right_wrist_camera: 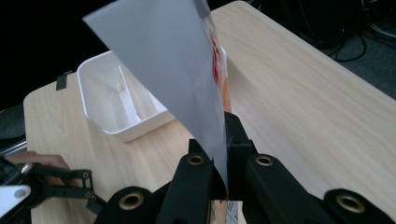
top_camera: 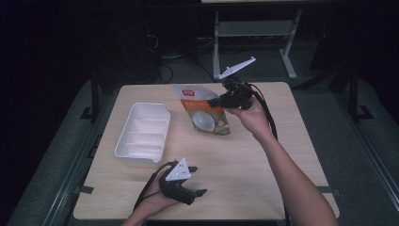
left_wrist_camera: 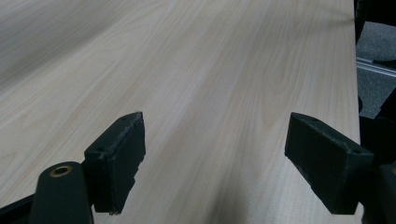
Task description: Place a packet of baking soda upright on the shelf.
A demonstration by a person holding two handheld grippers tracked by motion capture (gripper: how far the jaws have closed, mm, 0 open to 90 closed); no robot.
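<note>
- The worktop [top_camera: 244, 160], pale wood, takes up the middle of the high view, with dark floor on every side.
- A white tray [top_camera: 142, 133] with inner dividers lies left of centre in the high view; in the right gripper view it sits at the upper left [right_wrist_camera: 100, 88].
- A pouch [top_camera: 203, 114], white and orange with a round picture on its front, hangs in the upper middle of the high view, its lower edge close over the worktop; whether it touches cannot be told. In the right gripper view its pale back [right_wrist_camera: 173, 70] rises from the bottom centre to the top.
- The right gripper [top_camera: 220, 101] is in the upper middle of the high view, its fingers clenched on the pouch's right edge; the right gripper view shows the pouch pinched between them [right_wrist_camera: 219, 154].
- The left gripper [top_camera: 197, 181] rests at the bottom centre of the high view, well apart from the tray. Its fingers [left_wrist_camera: 116, 158] stand spread wide, released, with bare wood between them.
</note>
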